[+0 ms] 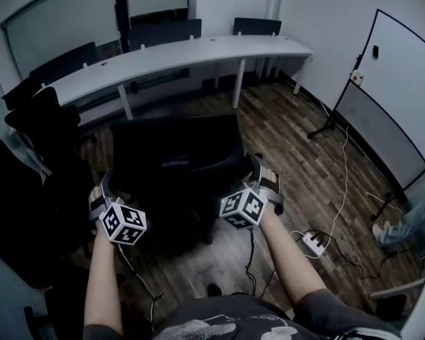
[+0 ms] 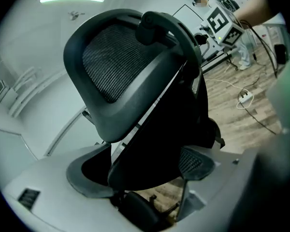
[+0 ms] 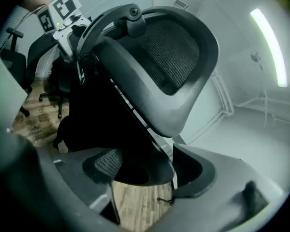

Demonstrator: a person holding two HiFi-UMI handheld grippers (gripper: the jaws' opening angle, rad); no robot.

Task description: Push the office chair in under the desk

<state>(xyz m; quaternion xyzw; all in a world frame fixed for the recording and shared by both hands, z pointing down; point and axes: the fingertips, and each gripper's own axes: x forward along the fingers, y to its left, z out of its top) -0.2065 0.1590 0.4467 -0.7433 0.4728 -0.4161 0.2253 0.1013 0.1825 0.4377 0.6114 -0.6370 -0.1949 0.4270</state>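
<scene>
A black office chair [image 1: 177, 154] stands in front of me on the wood floor, its back toward me, short of the long curved white desk [image 1: 177, 55]. My left gripper [image 1: 100, 186] is at the left edge of the chair's back and my right gripper [image 1: 261, 172] at the right edge. In the left gripper view the mesh headrest [image 2: 121, 66] rises above the left gripper [image 2: 142, 173], and the back's black edge lies between its spread jaws. The right gripper view mirrors this: headrest [image 3: 169, 57] above the right gripper [image 3: 145, 166]. Both stand open around the back.
More black chairs [image 1: 39, 122] crowd the left side, and others [image 1: 163, 30] stand behind the desk. A whiteboard on a stand [image 1: 397, 112] is at the right. A power strip [image 1: 314, 243] and cables lie on the floor at my right, and a person's leg [image 1: 404, 225] shows at the right edge.
</scene>
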